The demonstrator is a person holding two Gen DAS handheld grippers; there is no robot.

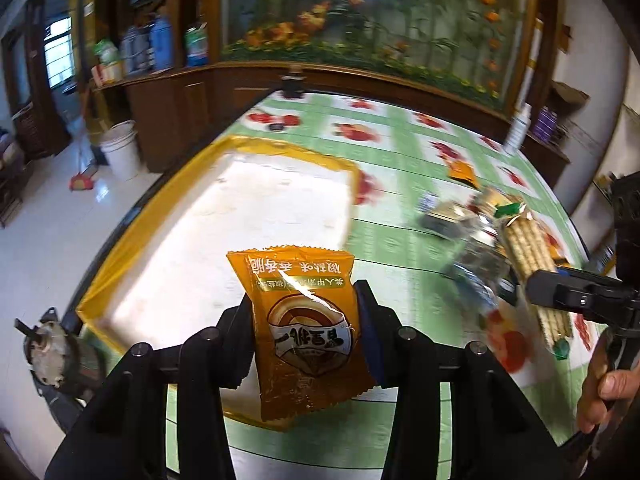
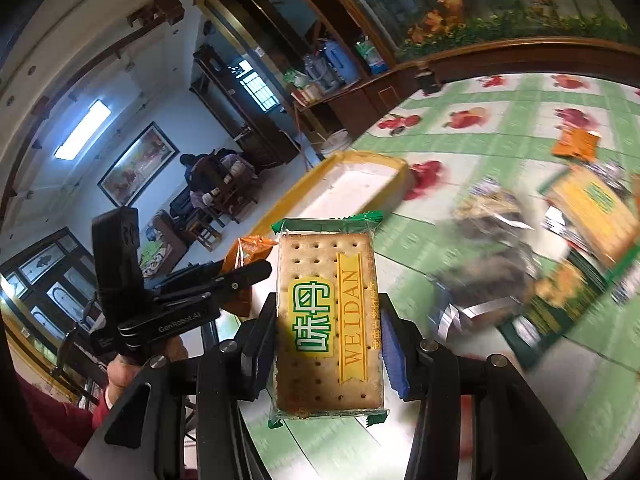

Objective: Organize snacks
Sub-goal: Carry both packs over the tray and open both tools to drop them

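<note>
My left gripper [image 1: 306, 320] is shut on an orange snack packet [image 1: 308, 320] and holds it above the near edge of a yellow-rimmed white tray [image 1: 120, 248]. My right gripper [image 2: 326, 340] is shut on a clear green-edged cracker packet [image 2: 328, 320] marked WEIDAN, held above the table. The cracker packet [image 1: 532, 272] and the right gripper [image 1: 576, 296] show at the right of the left wrist view. The left gripper [image 2: 224, 280] with the orange packet [image 2: 248, 252] shows left of the crackers in the right wrist view, near the tray [image 2: 392, 168].
A pile of loose snack packets [image 2: 520, 248] lies on the green fruit-pattern tablecloth [image 1: 400, 144], with another orange packet [image 2: 576, 144] beyond it. A white bottle [image 1: 520, 128] stands at the table's far right. A white bucket [image 1: 120, 148] stands on the floor left.
</note>
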